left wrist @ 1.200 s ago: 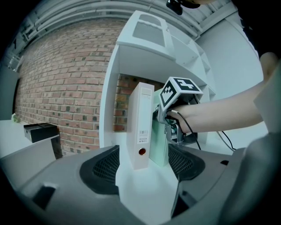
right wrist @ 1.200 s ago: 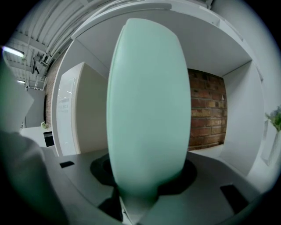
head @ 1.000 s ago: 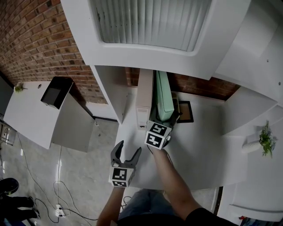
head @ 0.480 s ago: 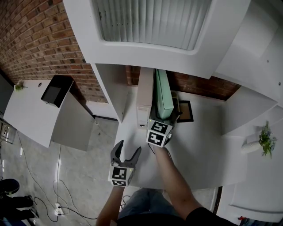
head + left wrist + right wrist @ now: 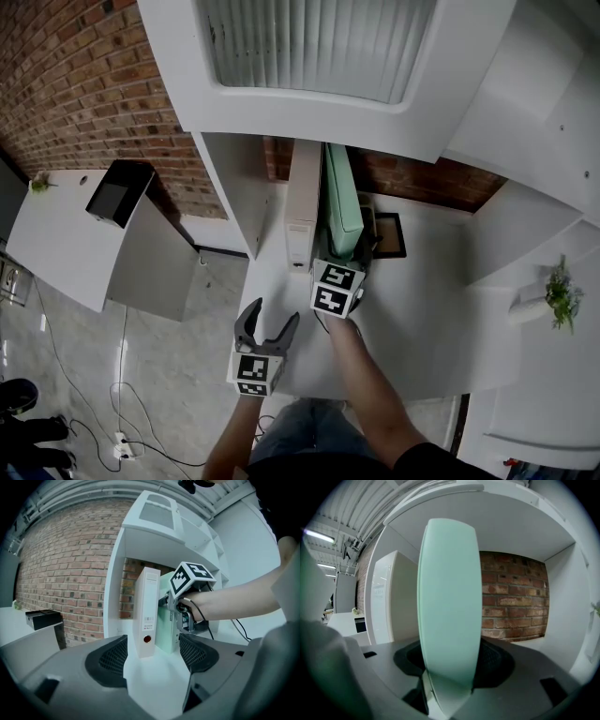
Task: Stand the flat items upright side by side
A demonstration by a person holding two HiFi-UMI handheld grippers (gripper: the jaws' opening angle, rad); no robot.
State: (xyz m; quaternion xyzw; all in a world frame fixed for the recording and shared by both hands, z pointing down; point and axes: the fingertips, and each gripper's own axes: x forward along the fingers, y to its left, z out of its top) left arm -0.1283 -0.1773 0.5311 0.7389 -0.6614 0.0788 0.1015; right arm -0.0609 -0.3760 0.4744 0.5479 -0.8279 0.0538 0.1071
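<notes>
A white binder (image 5: 302, 211) stands upright in the shelf bay, spine toward me. A mint-green binder (image 5: 342, 211) stands upright right beside it. My right gripper (image 5: 349, 253) is on the green binder's near edge. In the right gripper view the green binder (image 5: 449, 597) fills the space between the jaws of the right gripper (image 5: 450, 667). Both pads lie against it with no gap showing, though the jaws have just been opening slightly. The white binder (image 5: 389, 602) is at its left. My left gripper (image 5: 272, 317) hangs open and empty at the shelf's front edge, short of both binders (image 5: 149, 616).
A white divider wall (image 5: 239, 187) closes the bay on the left, with brick wall behind. A dark-framed flat item (image 5: 392, 236) lies right of the green binder. A black box (image 5: 120, 194) sits on a side table at left. A small plant (image 5: 562, 295) stands far right.
None of the binders has moved. The right gripper has kept its place on the green binder. The left gripper has stayed still.
</notes>
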